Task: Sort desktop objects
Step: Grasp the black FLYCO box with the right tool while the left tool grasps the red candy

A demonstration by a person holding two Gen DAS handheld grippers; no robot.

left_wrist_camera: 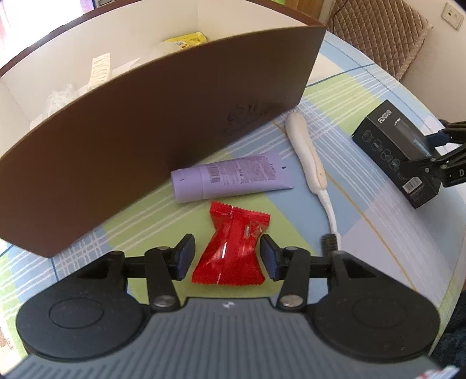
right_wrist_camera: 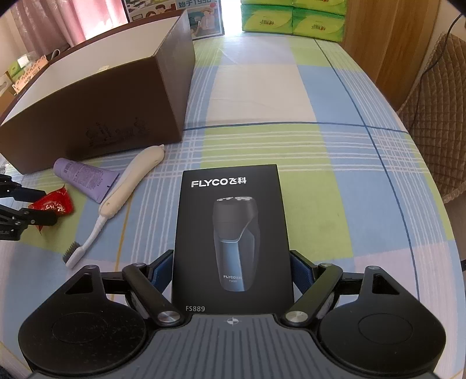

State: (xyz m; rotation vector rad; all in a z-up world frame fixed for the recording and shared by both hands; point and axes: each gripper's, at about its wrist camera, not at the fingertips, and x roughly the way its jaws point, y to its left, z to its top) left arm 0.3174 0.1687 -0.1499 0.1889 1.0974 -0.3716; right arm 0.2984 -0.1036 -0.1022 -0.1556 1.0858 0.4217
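Note:
A red candy packet (left_wrist_camera: pixel 233 233) lies on the checked tablecloth between the fingers of my left gripper (left_wrist_camera: pixel 227 258). The right pad touches its edge, while a strip of cloth shows between it and the left pad, so the gripper is open. The right wrist view shows this packet (right_wrist_camera: pixel 54 204) at far left with the left gripper (right_wrist_camera: pixel 48 207) around it. My right gripper (right_wrist_camera: pixel 232 271) is shut on the near end of a black shaver box (right_wrist_camera: pixel 233 218), a pad against each long side. The left wrist view has that box (left_wrist_camera: pixel 387 145) at far right.
A big brown open carton (left_wrist_camera: pixel 174 116) with white walls holds several items and stands just beyond the packet. Before it lie a purple tube (left_wrist_camera: pixel 233 177) and a cream toothbrush (left_wrist_camera: pixel 305 157). Green tissue packs (right_wrist_camera: pixel 291 17) sit at the table's far end. A padded chair (right_wrist_camera: pixel 437 116) stands at the right.

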